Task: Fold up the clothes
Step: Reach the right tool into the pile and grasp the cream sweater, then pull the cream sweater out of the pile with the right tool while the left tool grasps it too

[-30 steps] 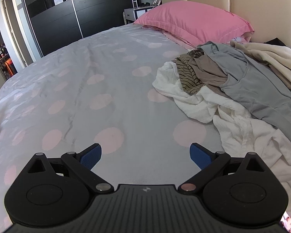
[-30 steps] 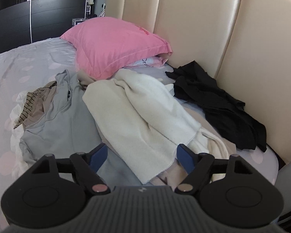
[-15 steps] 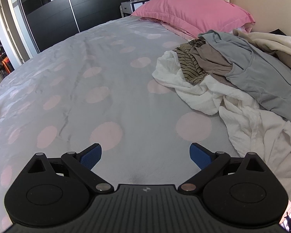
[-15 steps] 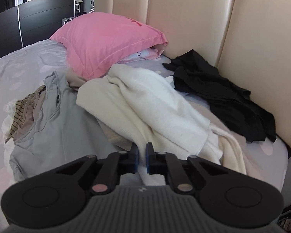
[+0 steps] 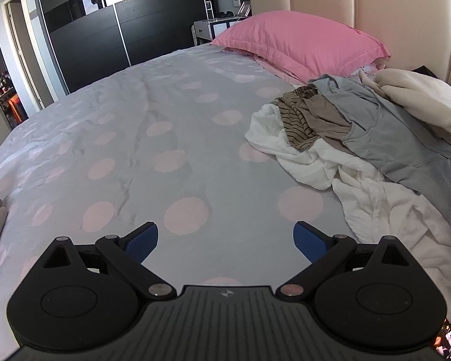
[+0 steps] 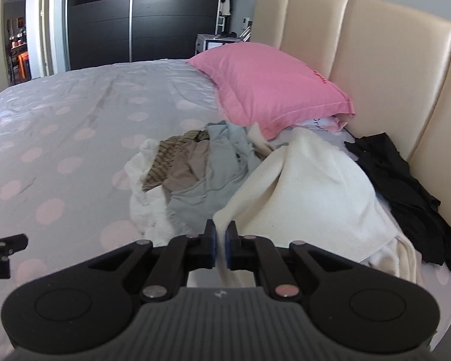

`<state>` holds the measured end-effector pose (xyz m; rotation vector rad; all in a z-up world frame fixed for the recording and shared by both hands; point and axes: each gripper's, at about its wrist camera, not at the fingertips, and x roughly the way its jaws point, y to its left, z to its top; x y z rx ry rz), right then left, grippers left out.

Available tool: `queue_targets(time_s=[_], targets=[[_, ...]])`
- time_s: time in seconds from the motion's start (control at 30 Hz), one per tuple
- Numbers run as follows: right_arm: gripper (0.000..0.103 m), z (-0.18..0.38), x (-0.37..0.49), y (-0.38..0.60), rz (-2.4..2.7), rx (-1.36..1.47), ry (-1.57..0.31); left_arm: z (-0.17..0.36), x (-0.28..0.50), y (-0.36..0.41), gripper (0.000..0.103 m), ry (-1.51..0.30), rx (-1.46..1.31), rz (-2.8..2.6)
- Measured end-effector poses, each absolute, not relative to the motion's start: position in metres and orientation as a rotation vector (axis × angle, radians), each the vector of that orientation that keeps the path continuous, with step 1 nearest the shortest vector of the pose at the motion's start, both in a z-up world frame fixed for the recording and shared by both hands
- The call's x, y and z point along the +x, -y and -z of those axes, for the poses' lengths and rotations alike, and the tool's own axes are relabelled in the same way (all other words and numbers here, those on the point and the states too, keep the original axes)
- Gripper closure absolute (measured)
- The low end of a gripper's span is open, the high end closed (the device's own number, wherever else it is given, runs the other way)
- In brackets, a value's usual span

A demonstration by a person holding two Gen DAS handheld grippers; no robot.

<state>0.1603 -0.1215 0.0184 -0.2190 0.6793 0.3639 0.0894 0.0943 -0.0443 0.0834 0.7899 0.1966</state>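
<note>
Right gripper (image 6: 220, 242) raised cream garment (image 6: 309, 192) (pillow lettering illegible)

A: Where does the left wrist view look?
B: Forward and down, over bare bedsheet (image 5: 180, 126), clothes pile (image 5: 360, 138) to its right.
A: The right one?
B: Close above that pile (image 6: 225, 174) (both share the pink pillow (image 6: 270, 90)).

We see a bed (image 5: 171, 138) under a grey cover with pale pink dots, and a pink pillow (image 5: 300, 43) lies against its cream padded headboard (image 6: 385, 69). Beyond its far edge stand a black sliding-door wardrobe (image 5: 105, 30) and a small white cabinet (image 5: 206, 30).
</note>
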Motion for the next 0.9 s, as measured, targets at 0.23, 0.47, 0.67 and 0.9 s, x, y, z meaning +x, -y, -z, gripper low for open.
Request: queue_targets(time_s=[0.23, 0.47, 0.67, 0.9], targets=[[0.096, -0.016, 0.078, 0.087, -0.515, -0.280, -0.722, 0.028, 0.056, -0.103, 0.005, -0.776, 0.086, -0.181], [0.096, -0.010, 0.002, 0.053, -0.720, -0.300, -0.802, 0.014, 0.030, -0.108, 0.005, -0.765, 0.090, -0.156], [0.096, 0.009, -0.055, 0.019, -0.819, -0.367, -0.856, 0.006, 0.015, -0.109, 0.005, -0.755, 0.098, -0.132], [0.081, 0.006, -0.045, 0.032, -0.763, -0.335, -0.881, 0.007, 0.013, -0.099, 0.005, -0.765, 0.093, -0.074]])
